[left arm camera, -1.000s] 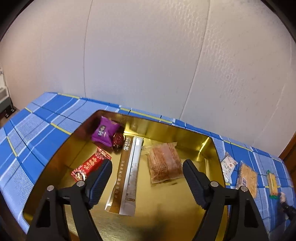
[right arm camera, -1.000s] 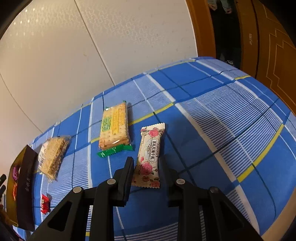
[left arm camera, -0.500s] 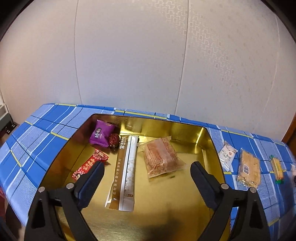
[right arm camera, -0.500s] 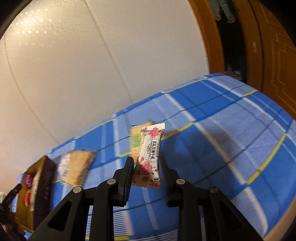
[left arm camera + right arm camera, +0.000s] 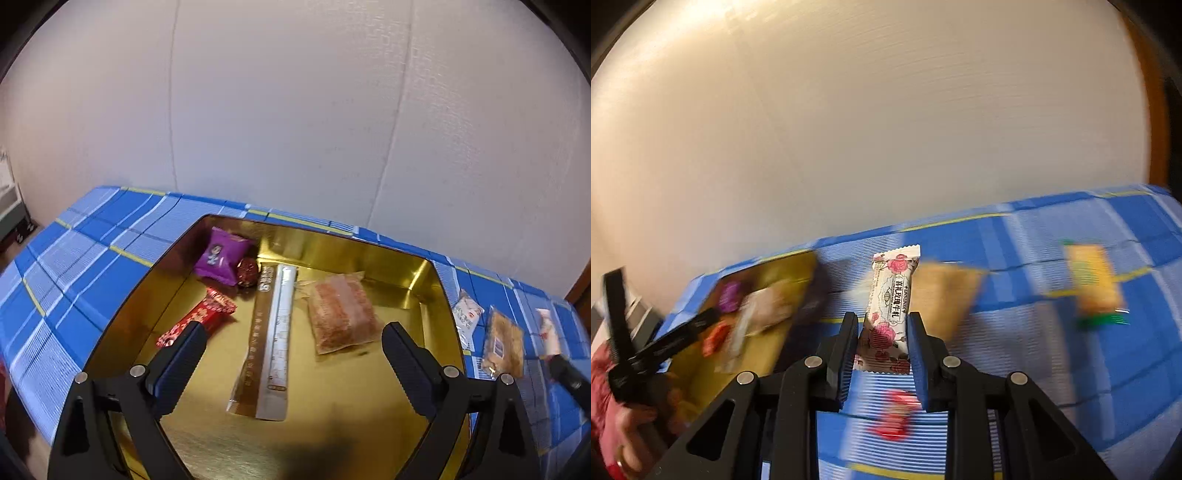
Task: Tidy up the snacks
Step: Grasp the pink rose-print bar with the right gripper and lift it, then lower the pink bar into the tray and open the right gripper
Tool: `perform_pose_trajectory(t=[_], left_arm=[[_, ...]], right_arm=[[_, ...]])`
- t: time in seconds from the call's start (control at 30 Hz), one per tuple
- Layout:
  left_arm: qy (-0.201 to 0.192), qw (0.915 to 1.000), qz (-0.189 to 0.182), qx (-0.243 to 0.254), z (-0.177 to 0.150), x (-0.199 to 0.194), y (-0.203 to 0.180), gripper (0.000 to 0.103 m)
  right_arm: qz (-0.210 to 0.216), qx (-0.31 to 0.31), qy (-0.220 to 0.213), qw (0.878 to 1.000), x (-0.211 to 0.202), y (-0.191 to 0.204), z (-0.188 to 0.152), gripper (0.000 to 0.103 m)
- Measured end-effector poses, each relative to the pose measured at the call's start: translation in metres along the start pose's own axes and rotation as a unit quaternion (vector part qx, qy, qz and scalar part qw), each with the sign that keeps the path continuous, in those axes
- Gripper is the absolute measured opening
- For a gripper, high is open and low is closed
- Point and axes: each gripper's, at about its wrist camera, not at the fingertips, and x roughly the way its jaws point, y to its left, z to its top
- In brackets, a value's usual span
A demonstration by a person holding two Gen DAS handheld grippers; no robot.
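Low centre of the right wrist view, the right gripper clamps the rose-print bar upright – long axis pointing away. The gold tin lies further off at left, where the left gripper hovers empty, jaws wide.

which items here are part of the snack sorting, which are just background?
Job:
- rose-print bar, held in the right gripper
- gold tray with five snacks inside
- loose packets on the cloth, e.g. cracker pack
- left gripper, jaws open over tray

Background:
- plaid tablecloth
- white wall
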Motion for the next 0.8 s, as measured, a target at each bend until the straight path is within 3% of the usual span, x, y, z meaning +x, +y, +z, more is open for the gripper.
perform_pose_trajectory(t=[0.17, 0.33, 0.8], left_arm=[[-0.002, 0.9998, 0.008, -0.016, 0.002, -0.002, 0.013, 0.096], [-0.003, 0.9998, 0.014, -0.016, 0.002, -0.004, 0.019, 0.096], [0.004, 0.9993, 0.012, -0.034, 0.003, -0.003, 0.031, 0.096]], right_arm=[[0.027, -0.063, 0.034, 0.997, 0.033, 0.069, 0.003, 0.027], [0.025, -0.101, 0.064, 0.993, 0.061, 0.113, 0.001, 0.027], [-0.013, -0.093, 0.125, 0.988, 0.119, 0.127, 0.0, 0.027]])
